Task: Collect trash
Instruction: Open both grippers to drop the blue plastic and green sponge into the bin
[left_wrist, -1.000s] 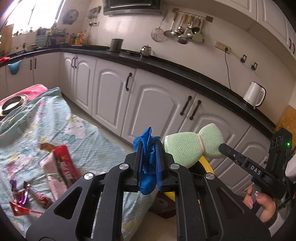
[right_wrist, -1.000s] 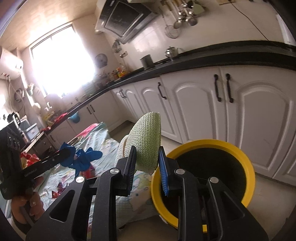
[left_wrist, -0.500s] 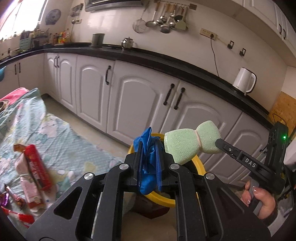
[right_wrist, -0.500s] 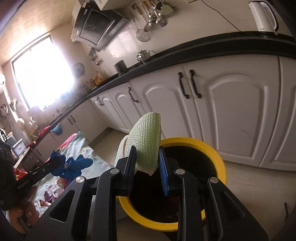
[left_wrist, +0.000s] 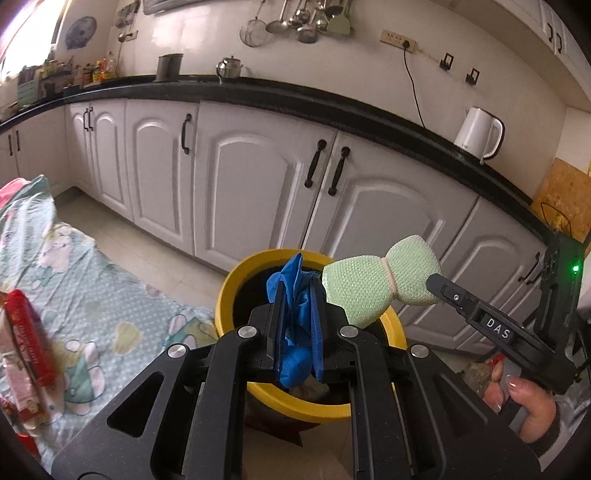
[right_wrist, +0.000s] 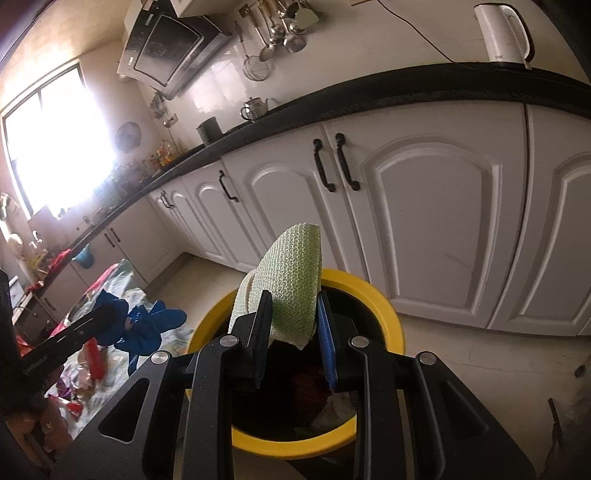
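My left gripper (left_wrist: 297, 295) is shut on a crumpled blue glove (left_wrist: 295, 325) and holds it over the near rim of the yellow-rimmed trash bin (left_wrist: 229, 295). My right gripper (right_wrist: 293, 306) is shut on a pale green mesh pouch (right_wrist: 291, 295) and holds it above the same bin (right_wrist: 388, 306). In the left wrist view the right gripper (left_wrist: 432, 282) comes in from the right with the pouch (left_wrist: 369, 284) over the bin's far side. In the right wrist view the left gripper (right_wrist: 107, 317) shows at the left with the glove (right_wrist: 155, 325).
Trash lies inside the bin. A table with a patterned cloth (left_wrist: 92, 295) stands to the left and bears a red wrapper (left_wrist: 29, 339) and other wrappers. White cabinets (left_wrist: 258, 192) under a black counter run behind the bin. A white kettle (left_wrist: 478, 134) stands on the counter.
Both grippers have moved right from the table toward the bin, with the glove and pouch still held. The bin now sits directly under both.
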